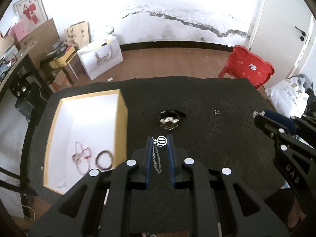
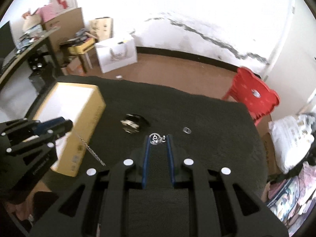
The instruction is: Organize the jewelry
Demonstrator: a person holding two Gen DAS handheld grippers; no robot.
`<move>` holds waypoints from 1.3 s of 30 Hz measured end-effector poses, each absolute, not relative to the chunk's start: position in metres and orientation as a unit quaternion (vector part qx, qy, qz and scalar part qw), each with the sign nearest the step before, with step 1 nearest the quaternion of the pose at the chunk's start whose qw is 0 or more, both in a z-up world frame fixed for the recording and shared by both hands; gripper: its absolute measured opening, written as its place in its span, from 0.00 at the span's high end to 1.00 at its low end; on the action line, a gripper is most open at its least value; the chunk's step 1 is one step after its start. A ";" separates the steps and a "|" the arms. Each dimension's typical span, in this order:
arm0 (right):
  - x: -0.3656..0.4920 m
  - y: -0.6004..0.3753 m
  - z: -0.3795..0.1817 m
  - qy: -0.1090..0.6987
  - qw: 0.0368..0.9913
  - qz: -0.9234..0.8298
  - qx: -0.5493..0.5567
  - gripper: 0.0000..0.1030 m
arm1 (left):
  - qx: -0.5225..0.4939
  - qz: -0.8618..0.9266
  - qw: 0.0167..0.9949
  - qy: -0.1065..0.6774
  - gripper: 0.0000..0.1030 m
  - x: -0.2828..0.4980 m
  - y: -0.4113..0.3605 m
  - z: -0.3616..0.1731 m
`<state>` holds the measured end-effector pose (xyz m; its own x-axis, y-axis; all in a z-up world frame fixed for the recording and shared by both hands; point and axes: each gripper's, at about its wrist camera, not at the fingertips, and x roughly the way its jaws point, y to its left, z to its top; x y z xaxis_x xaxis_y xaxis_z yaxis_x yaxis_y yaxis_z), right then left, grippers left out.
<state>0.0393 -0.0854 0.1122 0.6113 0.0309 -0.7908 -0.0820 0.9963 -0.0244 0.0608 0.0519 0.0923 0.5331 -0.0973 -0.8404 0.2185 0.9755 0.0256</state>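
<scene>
My left gripper is shut on a silver pendant necklace; its chain hangs down between the fingers, above the black table. It also shows in the right wrist view with the chain dangling beside the box. My right gripper is shut on a small silver charm. It also shows in the left wrist view. The open yellow box holds a pink bracelet and a dark beaded bracelet. A shiny dark ornament and a small ring lie on the table.
The table has a black cloth. A red plastic chair stands behind its far right corner. A white bag and cardboard boxes stand on the floor at the left. Patterned bags lie to the right.
</scene>
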 end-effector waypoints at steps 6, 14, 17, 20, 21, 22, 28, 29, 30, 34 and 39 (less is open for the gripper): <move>0.037 -0.008 0.166 0.414 0.904 0.088 -0.056 0.84 | 0.066 -0.063 0.880 0.466 0.85 0.053 0.107 0.142; 0.043 0.086 0.209 0.384 0.909 0.140 -0.083 0.84 | 0.067 0.001 0.900 0.431 0.85 0.047 0.193 0.204; 0.049 0.117 0.219 0.378 0.909 0.152 -0.092 0.84 | 0.057 0.024 0.903 0.425 0.85 0.048 0.224 0.215; 0.060 0.141 0.221 0.378 0.907 0.160 -0.097 0.84 | 0.051 0.039 0.903 0.426 0.85 0.050 0.248 0.213; 0.064 0.149 0.221 0.378 0.906 0.162 -0.099 0.84 | 0.049 0.040 0.902 0.428 0.85 0.053 0.251 0.211; 0.068 0.154 0.219 0.379 0.905 0.164 -0.101 0.84 | 0.047 0.041 0.901 0.430 0.85 0.054 0.255 0.208; 0.092 0.181 0.192 0.399 0.894 0.169 -0.114 0.84 | 0.036 0.042 0.893 0.446 0.85 0.075 0.277 0.180; 0.096 0.183 0.186 0.403 0.892 0.169 -0.115 0.84 | 0.030 0.040 0.891 0.451 0.85 0.080 0.281 0.173; 0.099 0.186 0.180 0.408 0.890 0.169 -0.115 0.84 | 0.027 0.040 0.890 0.453 0.85 0.084 0.283 0.169; 0.119 0.195 0.153 0.429 0.881 0.163 -0.114 0.84 | 0.017 0.039 0.885 0.463 0.85 0.101 0.294 0.149; 0.144 0.199 0.112 0.460 0.867 0.154 -0.116 0.84 | 0.010 0.037 0.873 0.486 0.85 0.120 0.300 0.111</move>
<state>0.1439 0.1986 0.1115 0.5294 0.1596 -0.8332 -0.3733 0.9258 -0.0599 0.1196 0.2996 0.1108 0.5257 0.0740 -0.8475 -0.0544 0.9971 0.0533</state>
